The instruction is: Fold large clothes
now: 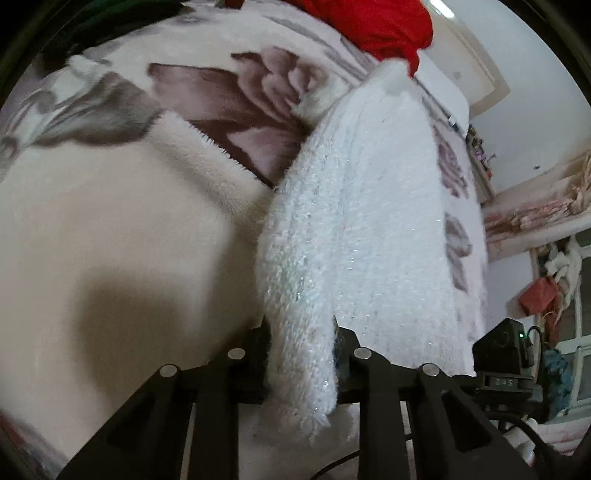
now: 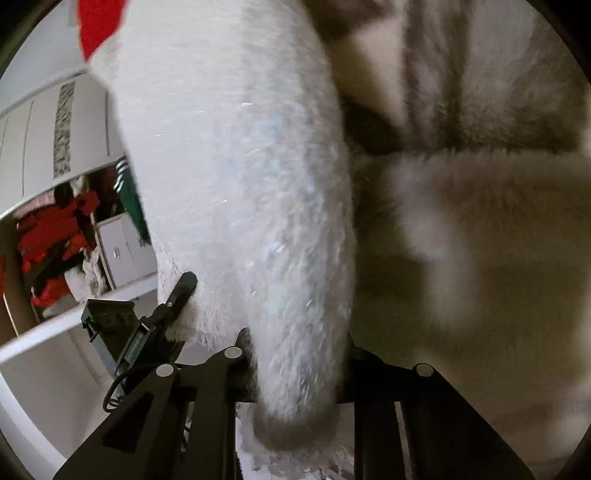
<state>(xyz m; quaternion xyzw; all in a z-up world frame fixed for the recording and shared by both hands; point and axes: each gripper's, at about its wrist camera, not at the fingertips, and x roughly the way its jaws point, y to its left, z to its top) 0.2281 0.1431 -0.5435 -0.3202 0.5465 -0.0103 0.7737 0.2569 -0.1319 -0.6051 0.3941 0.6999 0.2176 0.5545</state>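
With each hand-held gripper, left point(image 1: 301, 354) and right point(image 2: 295, 363), pinched nearly shut on an edge of the white fuzzy sweater point(image 1: 354, 221) hanging above the floral blanket point(image 1: 229, 92), we should keep both corners level and taut.

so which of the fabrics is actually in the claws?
The white fuzzy knit garment, pinched in both the left claw and right claw. The floral blanket and red cloth lie untouched.

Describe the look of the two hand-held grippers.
Both the left hand-held gripper and the right hand-held gripper are matte black, with angular ribbed finger arms and round silver pins at the joints. A black cable trails beneath each.
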